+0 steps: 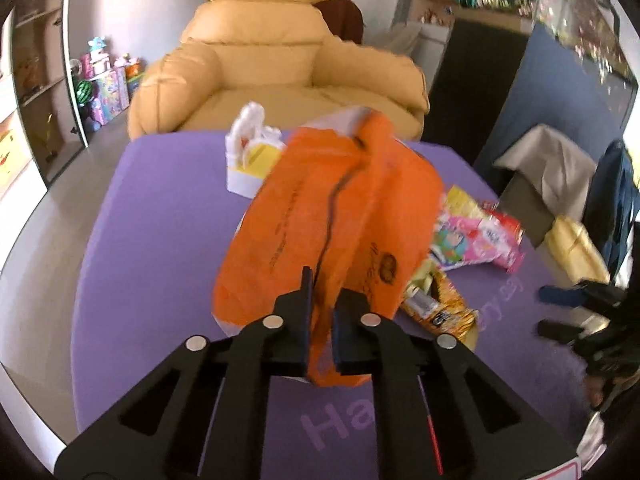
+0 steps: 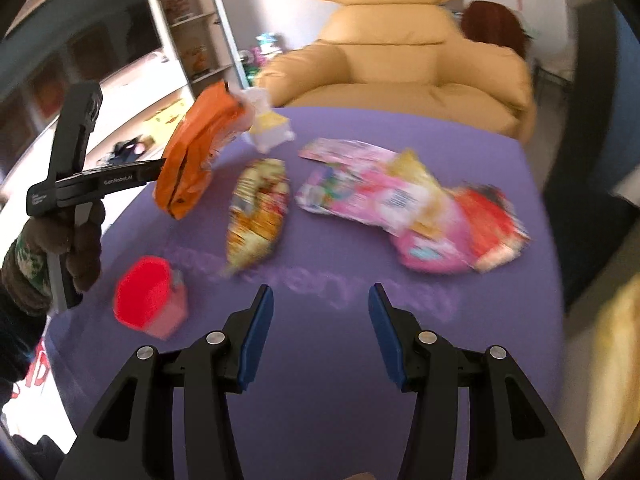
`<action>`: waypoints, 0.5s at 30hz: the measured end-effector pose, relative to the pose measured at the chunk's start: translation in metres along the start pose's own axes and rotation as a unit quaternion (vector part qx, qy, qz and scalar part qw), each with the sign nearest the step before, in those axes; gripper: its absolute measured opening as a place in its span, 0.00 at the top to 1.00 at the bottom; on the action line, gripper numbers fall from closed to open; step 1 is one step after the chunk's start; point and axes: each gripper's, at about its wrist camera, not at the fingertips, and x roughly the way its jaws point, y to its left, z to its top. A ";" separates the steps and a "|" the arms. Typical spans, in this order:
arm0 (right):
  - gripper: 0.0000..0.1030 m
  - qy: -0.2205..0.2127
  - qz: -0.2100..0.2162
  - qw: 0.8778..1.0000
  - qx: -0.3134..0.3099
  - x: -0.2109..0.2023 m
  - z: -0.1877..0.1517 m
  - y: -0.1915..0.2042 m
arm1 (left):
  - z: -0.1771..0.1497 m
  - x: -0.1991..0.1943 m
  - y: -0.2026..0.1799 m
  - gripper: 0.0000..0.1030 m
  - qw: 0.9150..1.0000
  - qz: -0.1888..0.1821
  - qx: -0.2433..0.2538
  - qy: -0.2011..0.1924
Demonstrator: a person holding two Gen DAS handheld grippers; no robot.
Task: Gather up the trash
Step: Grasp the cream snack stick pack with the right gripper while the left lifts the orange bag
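Both grippers sit closest: left gripper (image 1: 322,312) pinches the orange bag (image 1: 332,208) and lifts it off the purple table (image 2: 360,360), likely to receive trash; right gripper (image 2: 321,320) gapes wide before wrappers (image 2: 384,192) and red cup (image 2: 150,296).

One orange bag (image 2: 192,152) at ten o'clock, one red cup (image 2: 148,296) at eight, one yellow snack packet (image 2: 258,216) at centre, one pink wrapper (image 2: 372,192) and one red wrapper (image 2: 490,224) at three, one white carton (image 2: 270,128) at twelve, one purple table (image 2: 320,380), one armchair (image 2: 400,56).
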 end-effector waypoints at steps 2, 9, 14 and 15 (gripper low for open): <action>0.54 0.001 0.023 1.000 -0.005 0.014 0.011 0.010 | 0.002 -0.012 0.003 0.94 1.000 -0.003 -0.014 -0.014; 0.54 0.027 0.045 0.999 -0.010 0.078 0.046 0.034 | 0.004 -0.039 0.004 0.94 0.999 0.005 -0.025 -0.041; 0.54 0.039 0.025 0.999 -0.028 0.103 0.063 0.044 | -0.001 -0.048 -0.002 0.94 0.998 0.030 -0.024 -0.054; 0.54 0.040 0.023 0.999 -0.028 0.106 0.066 0.044 | -0.001 -0.049 -0.002 0.94 0.998 0.030 -0.026 -0.055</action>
